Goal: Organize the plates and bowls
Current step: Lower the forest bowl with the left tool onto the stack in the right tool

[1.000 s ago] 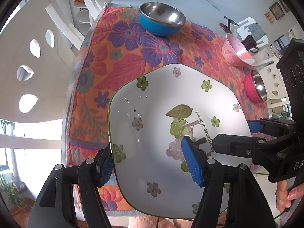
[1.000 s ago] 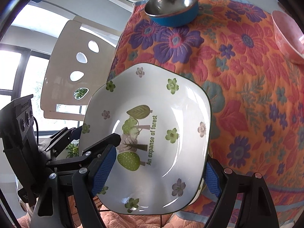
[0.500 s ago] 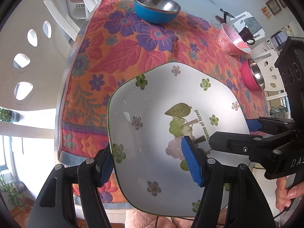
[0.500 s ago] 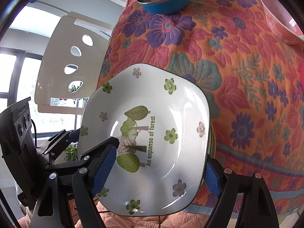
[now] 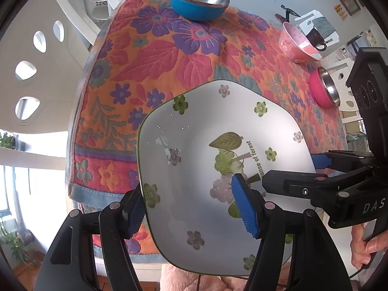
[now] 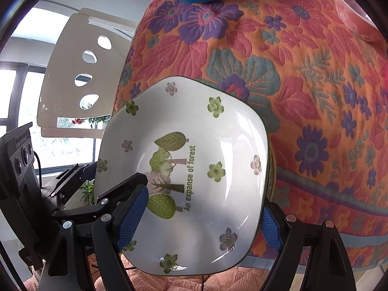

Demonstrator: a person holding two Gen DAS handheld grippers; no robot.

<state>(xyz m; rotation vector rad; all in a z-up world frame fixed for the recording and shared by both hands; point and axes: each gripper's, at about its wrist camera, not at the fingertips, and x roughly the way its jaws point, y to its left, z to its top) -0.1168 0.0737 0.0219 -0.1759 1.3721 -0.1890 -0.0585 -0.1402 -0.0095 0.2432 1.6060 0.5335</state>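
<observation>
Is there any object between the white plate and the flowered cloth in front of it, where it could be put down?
Nothing visible. The white plate, held between both claws, hangs over the near edge of the flowered cloth. The cloth just beyond it is bare; the blue bowl, pink bowl and magenta bowl stand farther off.

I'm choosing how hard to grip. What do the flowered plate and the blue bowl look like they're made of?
Flowered plate: probably glazed ceramic; the white surface is glossy with sharp window glints and printed decoration.

Blue bowl: steel-looking inside, with a brushed grey metallic sheen; the matte blue outer shell could be plastic or a coating, I can't tell which.
</observation>
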